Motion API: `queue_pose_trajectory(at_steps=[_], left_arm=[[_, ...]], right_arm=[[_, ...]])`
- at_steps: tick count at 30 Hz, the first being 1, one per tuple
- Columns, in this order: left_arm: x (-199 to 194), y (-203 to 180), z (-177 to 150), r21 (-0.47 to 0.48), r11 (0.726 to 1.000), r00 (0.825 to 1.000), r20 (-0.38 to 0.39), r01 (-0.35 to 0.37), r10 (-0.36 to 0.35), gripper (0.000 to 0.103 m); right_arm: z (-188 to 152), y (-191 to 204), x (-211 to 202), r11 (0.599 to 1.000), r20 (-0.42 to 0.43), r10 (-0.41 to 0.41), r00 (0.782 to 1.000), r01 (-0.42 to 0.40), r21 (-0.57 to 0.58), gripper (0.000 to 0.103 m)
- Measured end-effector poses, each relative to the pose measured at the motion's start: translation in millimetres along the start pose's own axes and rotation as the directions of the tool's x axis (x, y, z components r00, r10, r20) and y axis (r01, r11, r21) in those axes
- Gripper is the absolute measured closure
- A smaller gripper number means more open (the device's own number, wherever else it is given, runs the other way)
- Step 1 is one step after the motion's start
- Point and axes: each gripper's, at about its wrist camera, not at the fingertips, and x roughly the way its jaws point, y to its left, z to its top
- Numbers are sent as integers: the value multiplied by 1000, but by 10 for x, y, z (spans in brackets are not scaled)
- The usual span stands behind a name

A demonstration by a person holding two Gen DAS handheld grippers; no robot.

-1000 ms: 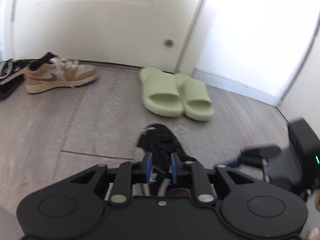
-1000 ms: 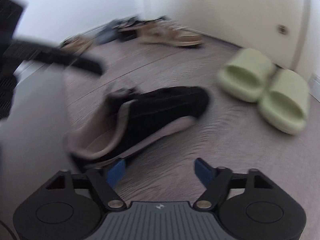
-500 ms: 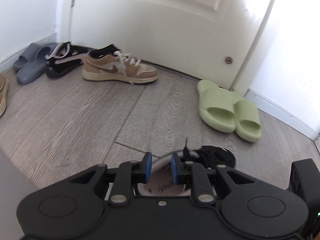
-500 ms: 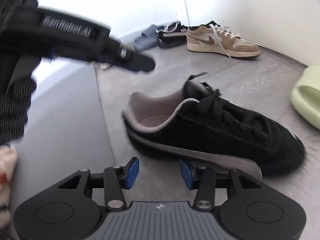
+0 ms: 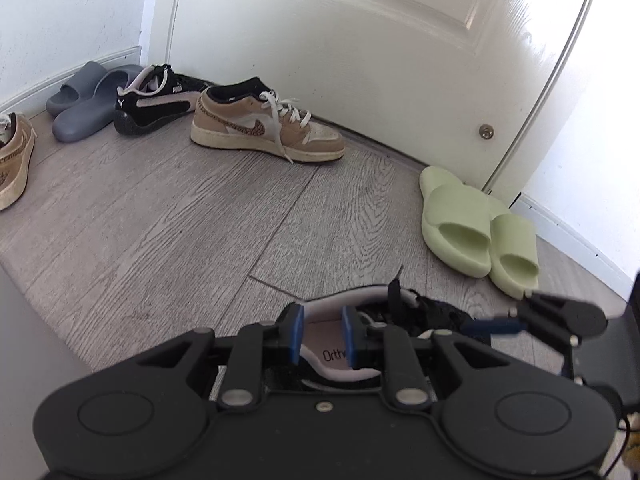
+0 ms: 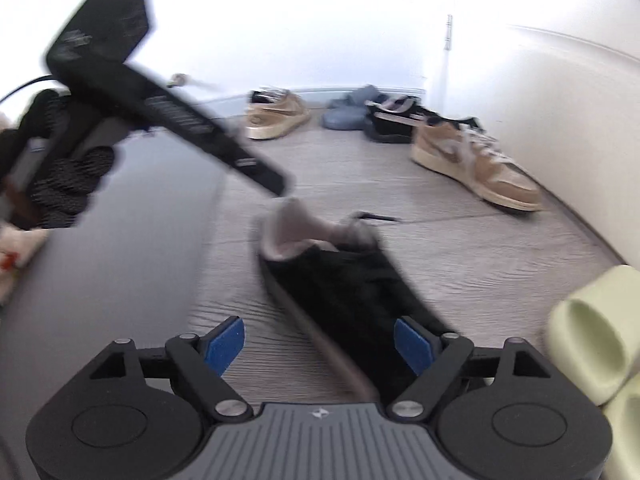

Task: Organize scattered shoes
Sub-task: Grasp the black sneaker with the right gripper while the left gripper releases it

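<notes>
A black sneaker [image 5: 432, 312] with a pink lining lies on the wood floor, just beyond my left gripper [image 5: 322, 334]. That gripper's blue pads stand a narrow gap apart over the heel opening, holding nothing. From the right wrist, the sneaker [image 6: 352, 288] points its toe at me. My right gripper [image 6: 320, 344] is wide open, its pads on either side of the toe. The left gripper's finger [image 6: 276, 184] sits right at the heel; whether it touches is lost in blur. A finger of the right gripper [image 5: 560, 316] shows by the toe.
By the white door [image 5: 360, 40] lie a tan sneaker [image 5: 264, 128], a matching black sneaker [image 5: 152, 108], grey slides [image 5: 84, 104] and another tan sneaker [image 5: 12, 160]. Green slides [image 5: 476, 228] sit right. A grey surface [image 6: 100, 280] is at left, with a gloved hand [image 6: 60, 176].
The right gripper swung round from the sneaker's side to its toe end and opened wider. The left gripper came down to the heel; its gap stayed the same.
</notes>
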Motion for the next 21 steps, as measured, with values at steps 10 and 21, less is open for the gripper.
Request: queue_pose_trajectory(at_steps=[10,21], left_arm=[[-30,-3,-3,7,1000,1000,-2,11,-11,83],[59,-20,-64,-10,1000,999,-40,23,-23,83]], right_arm=[[277,-291,421,958,-71,186,980,-197,-208,17],[53,-235,390,991,74,113,991,-118,62,22]])
